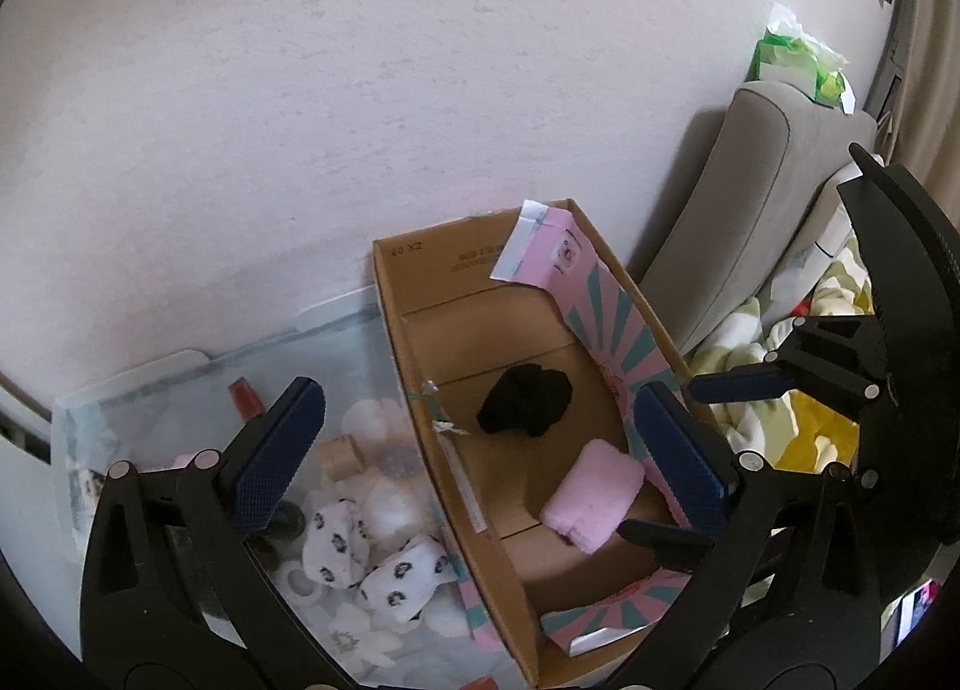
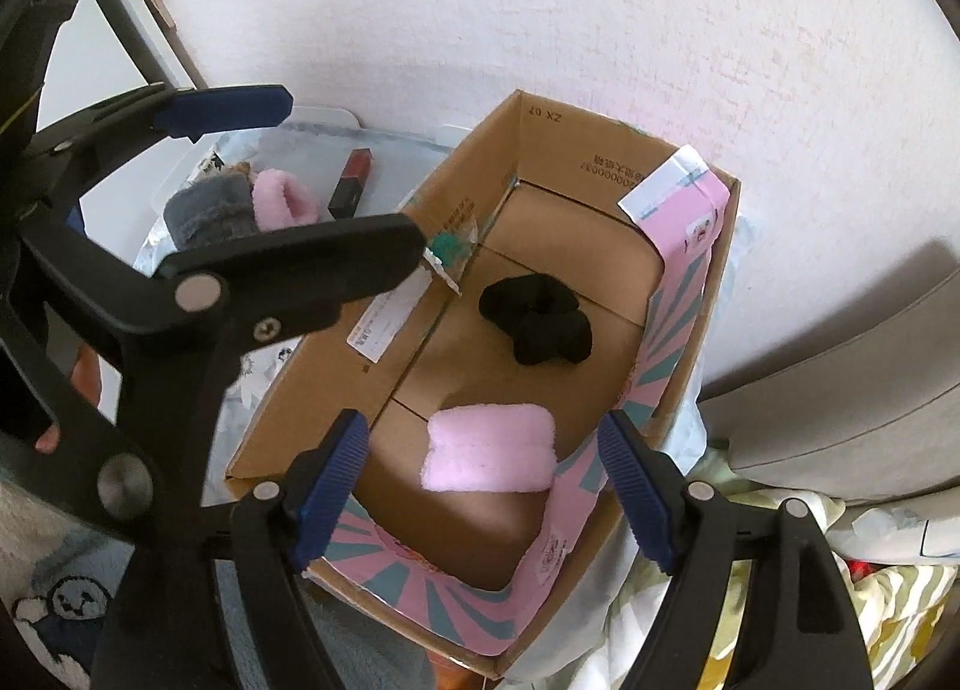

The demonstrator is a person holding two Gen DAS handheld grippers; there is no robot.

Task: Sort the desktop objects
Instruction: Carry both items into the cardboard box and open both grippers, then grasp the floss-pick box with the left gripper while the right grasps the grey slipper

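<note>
**Two items boxed, more waiting in the bin beside**

We hold both grippers over an open cardboard box [image 2: 480, 162] set against a pale wall. Nearest us, our right gripper [image 2: 483, 486] hangs just above the box's near end, its blue pads apart and nothing between them. Directly below it a pink fluffy roll [image 2: 489, 456] lies on the box floor, free of either pad. Our left gripper [image 1: 480, 450] stands wide open too and holds nothing; it straddles the wall shared by the box and the clear plastic bin [image 1: 180, 384] beside it.

A little farther in, a black scrunchie [image 2: 534, 324] rests mid-floor of the box, well apart from the pink roll. A pink-and-teal printed liner [image 2: 678, 294] runs along the box's right side and near end.

Beyond the box wall, the bin carries what looks like the unsorted lot: two white patterned rolls [image 1: 372, 558], a grey fuzzy roll [image 2: 210, 210], a second pink fluffy piece [image 2: 279, 198] and a red lipstick tube [image 2: 351, 180].

We judge the sort begun but far from done: two soft items sit in the box, while several remain in the bin, and no item is in hand.
</note>
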